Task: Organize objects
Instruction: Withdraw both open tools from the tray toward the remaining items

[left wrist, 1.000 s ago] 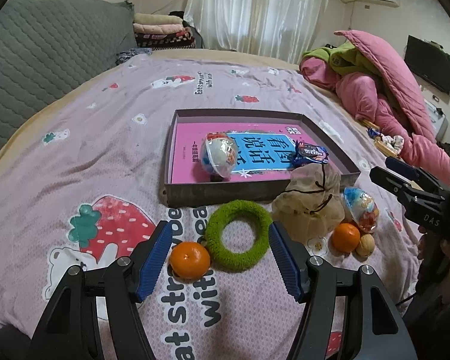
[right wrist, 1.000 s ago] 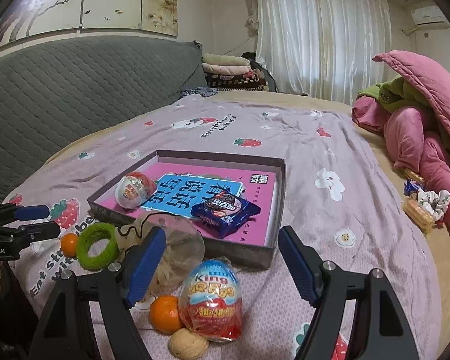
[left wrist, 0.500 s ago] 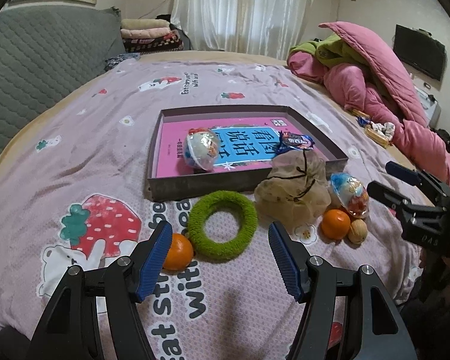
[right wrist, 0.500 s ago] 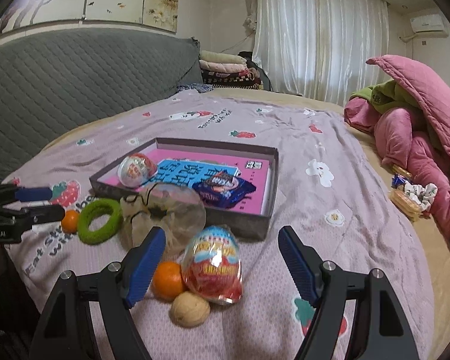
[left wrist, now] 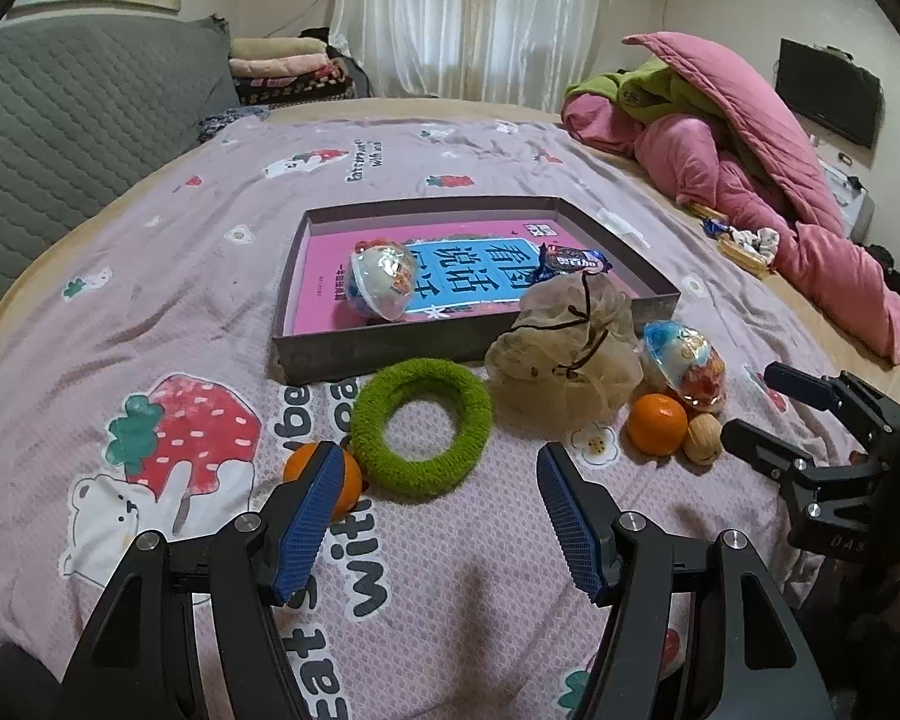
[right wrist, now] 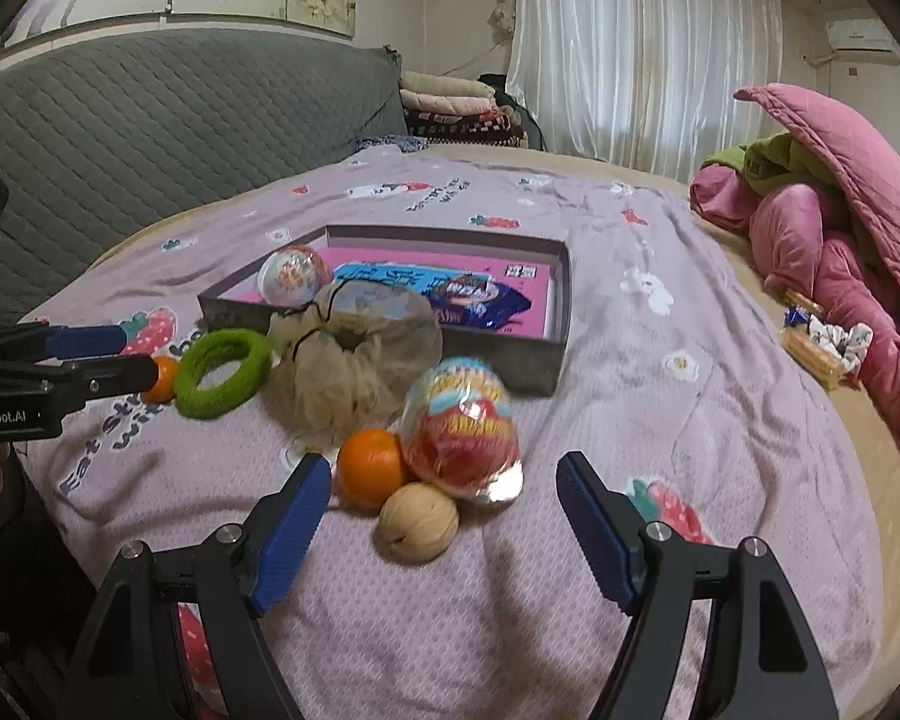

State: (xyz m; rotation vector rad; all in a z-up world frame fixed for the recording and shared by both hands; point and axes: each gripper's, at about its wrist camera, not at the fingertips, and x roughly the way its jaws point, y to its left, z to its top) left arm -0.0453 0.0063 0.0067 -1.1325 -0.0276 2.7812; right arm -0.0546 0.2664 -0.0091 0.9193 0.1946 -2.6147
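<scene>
On the lilac strawberry-print bedspread [left wrist: 168,276], the shallow grey cardboard tray [left wrist: 384,354] holds a pink book, a foil-wrapped toy egg [left wrist: 384,279] and a blue snack packet [left wrist: 573,261]. In front of it lie a fuzzy green ring [left wrist: 420,426], a beige mesh pouch [left wrist: 564,354], two oranges, a walnut [right wrist: 417,522] and a second wrapped egg [right wrist: 459,429]. The left gripper [left wrist: 435,516] and the right gripper [right wrist: 444,531] both hang with fingers apart, holding nothing
</scene>
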